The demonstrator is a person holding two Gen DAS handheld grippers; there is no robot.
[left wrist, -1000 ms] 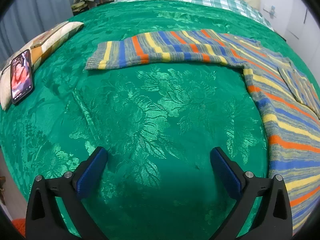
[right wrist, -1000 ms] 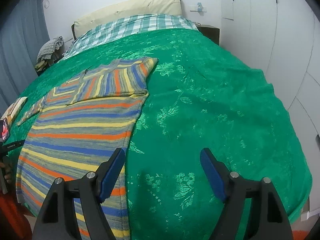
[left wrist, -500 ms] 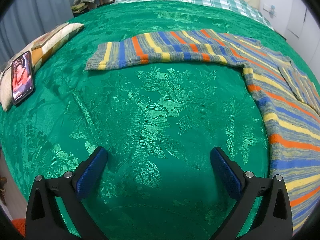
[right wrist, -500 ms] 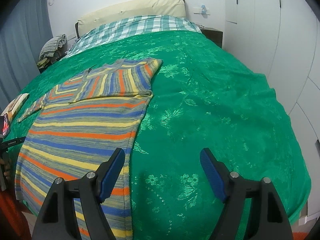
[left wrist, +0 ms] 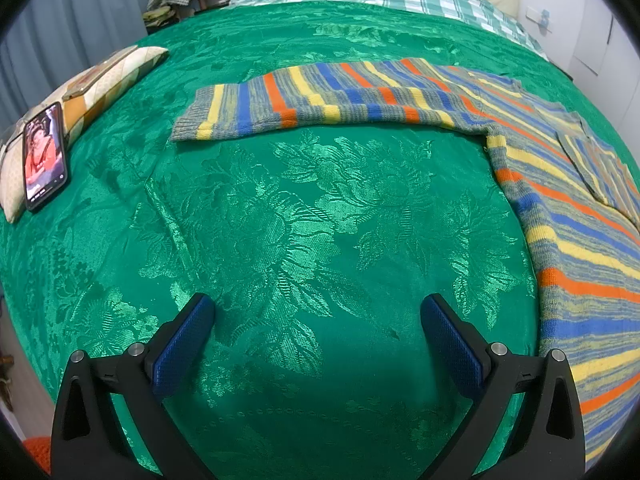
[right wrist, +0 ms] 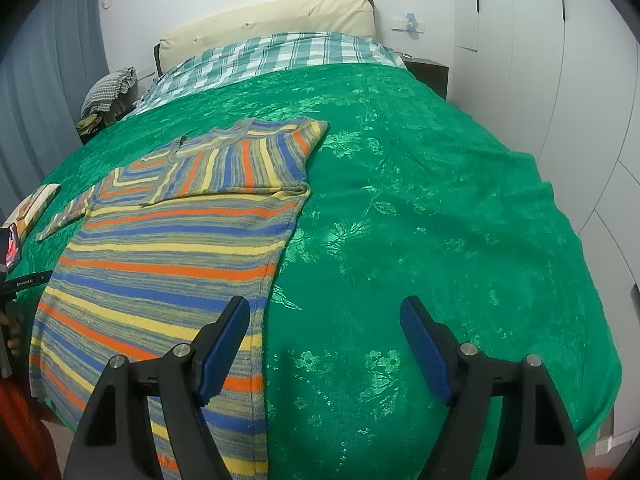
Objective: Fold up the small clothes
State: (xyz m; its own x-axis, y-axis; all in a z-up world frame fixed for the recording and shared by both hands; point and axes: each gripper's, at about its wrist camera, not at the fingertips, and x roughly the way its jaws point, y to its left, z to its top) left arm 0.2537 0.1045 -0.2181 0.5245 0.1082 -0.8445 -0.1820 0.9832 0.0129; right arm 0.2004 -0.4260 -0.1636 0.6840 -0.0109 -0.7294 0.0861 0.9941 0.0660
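Note:
A striped knit sweater (right wrist: 176,248) in orange, blue, yellow and grey lies flat on the green bedspread (right wrist: 420,208). Its right sleeve (right wrist: 240,160) is folded across the chest. Its left sleeve (left wrist: 320,100) stretches straight out to the side. My left gripper (left wrist: 318,320) is open and empty above bare bedspread, short of that sleeve, with the sweater body (left wrist: 576,248) to its right. My right gripper (right wrist: 325,320) is open and empty above the sweater's right side edge near the hem.
A phone (left wrist: 44,158) with a lit screen lies on a patterned cushion (left wrist: 100,84) at the bed's left edge. A plaid sheet (right wrist: 272,56) and cream headboard (right wrist: 272,20) are at the far end. Clothes (right wrist: 108,92) are piled by the bed. White wardrobe doors (right wrist: 560,80) stand right.
The right gripper has lifted and drawn back slightly, so the sweater sits a little lower and farther in its view. The left gripper has barely moved. Both stay open.

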